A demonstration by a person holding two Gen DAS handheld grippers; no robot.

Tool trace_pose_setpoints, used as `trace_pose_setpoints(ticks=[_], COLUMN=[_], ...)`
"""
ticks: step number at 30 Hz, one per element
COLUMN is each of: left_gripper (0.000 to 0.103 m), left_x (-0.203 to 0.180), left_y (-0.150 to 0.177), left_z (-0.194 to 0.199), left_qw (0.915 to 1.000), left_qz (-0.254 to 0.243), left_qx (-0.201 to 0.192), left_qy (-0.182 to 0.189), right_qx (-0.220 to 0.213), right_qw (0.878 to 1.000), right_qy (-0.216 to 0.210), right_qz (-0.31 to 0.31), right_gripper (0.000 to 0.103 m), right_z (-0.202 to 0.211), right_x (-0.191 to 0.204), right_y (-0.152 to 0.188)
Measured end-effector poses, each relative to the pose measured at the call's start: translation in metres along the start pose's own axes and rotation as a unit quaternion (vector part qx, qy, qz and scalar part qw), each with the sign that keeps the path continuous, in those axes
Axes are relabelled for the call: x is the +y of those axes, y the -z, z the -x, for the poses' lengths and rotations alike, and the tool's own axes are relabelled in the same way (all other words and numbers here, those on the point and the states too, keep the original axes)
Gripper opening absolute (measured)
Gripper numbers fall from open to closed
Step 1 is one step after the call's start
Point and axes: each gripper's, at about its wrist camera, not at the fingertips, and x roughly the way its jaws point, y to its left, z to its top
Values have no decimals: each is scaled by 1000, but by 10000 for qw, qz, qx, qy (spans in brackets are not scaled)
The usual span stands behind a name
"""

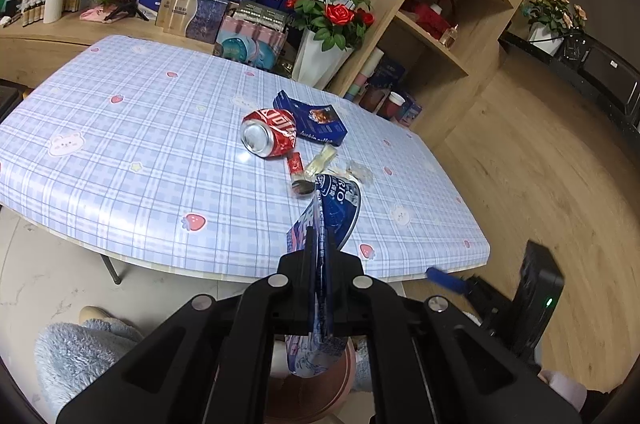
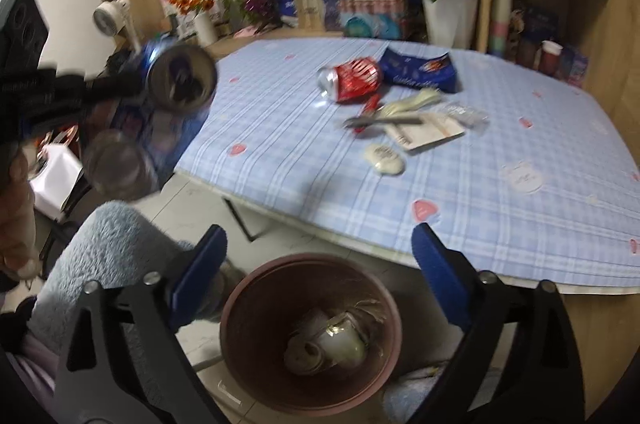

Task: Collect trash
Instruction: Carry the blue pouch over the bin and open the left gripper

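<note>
Left claw (image 1: 318, 244) tight on blue wrapper (image 1: 336, 207); right claw (image 2: 318, 256) wide, seemingly empty, above bin (image 2: 240, 308).

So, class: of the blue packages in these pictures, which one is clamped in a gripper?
The Oreo wrapper, pinched in the shut left gripper near the table edge. The other blue packet lies on the table behind the red can.

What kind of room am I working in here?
Probably a home dining or living area: a table under a plaid strawberry-print cloth, wooden shelving with jars and boxes, and vases of artificial flowers. A pink bin sits on the floor by the table.
</note>
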Motion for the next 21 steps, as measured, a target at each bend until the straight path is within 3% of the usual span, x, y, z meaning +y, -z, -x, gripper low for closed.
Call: trace_pose_setpoints(ticks=[10, 21], left_gripper=[4, 4], left_x=[-9, -17], left_y=[20, 36], left_z=[-18, -36], left_qw=[9993, 9973], left_qz=[-233, -350], left_qx=[258, 559], left_qy=[156, 312], right_qx=[-681, -600], right_qw=[9943, 9925], right_qy=[735, 893], right_qz=[-364, -587], right_gripper=[97, 97], right_z=[29, 27], right_x=[-36, -56], right_y=[-12, -8])
